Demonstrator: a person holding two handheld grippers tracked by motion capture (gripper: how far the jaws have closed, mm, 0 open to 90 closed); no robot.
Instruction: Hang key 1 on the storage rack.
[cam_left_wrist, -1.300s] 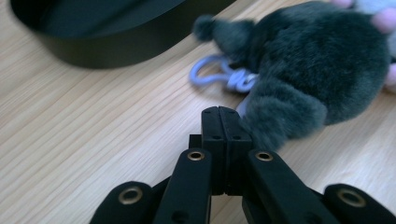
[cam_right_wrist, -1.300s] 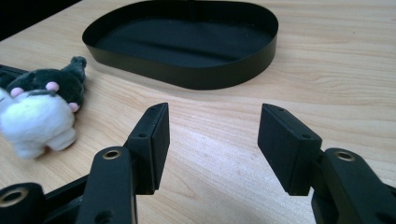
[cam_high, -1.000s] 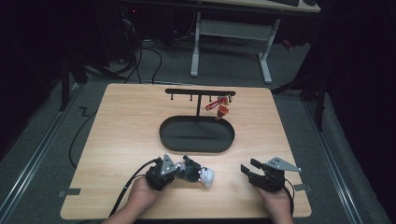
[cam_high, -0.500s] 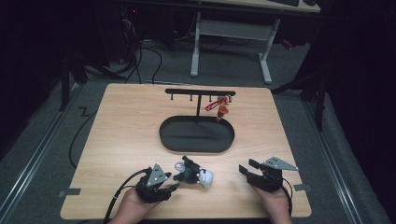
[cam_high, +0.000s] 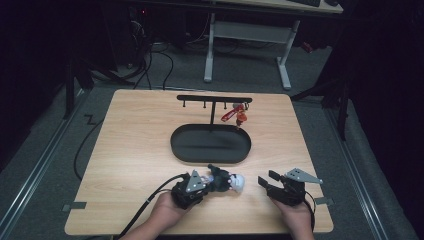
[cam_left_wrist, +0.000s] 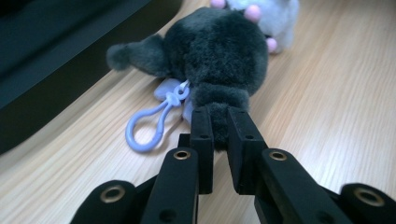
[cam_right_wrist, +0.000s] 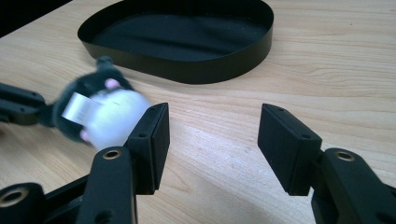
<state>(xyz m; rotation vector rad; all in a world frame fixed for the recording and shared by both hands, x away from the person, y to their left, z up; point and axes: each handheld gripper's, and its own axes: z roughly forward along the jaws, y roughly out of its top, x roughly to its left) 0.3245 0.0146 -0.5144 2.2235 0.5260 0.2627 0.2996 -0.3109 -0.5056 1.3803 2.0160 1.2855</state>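
On the near edge of the wooden table (cam_high: 135, 150), the left gripper (cam_high: 204, 181) has its two black jaws pinched on a dark grey part of a plush toy keychain (cam_high: 225, 180); the left gripper view shows the fur squeezed between the pads, and the jaws have just been closing on it. The toy (cam_left_wrist: 219, 51) lies on the tabletop just near of the black oval tray (cam_high: 210, 145), close to its near rim but apart from it. Its body is dark grey with a white end bearing small pink spots, and the white end points right, toward the other gripper. A pale lilac plastic clip loop (cam_left_wrist: 152, 126) hangs from the toy's back and rests flat on the wood. The right gripper (cam_high: 272, 184) sits to the right of the toy, near the front edge, with its jaws standing well apart and nothing between them. In the right gripper view the toy (cam_right_wrist: 100, 114) appears blurred just left of the left jaw, with a small white fabric tag on it, and the tray (cam_right_wrist: 187, 42) lies beyond. A black hook rack (cam_high: 214, 100) stands at the tray's far side, and a red and orange keychain (cam_high: 235, 115) hangs from its right end.
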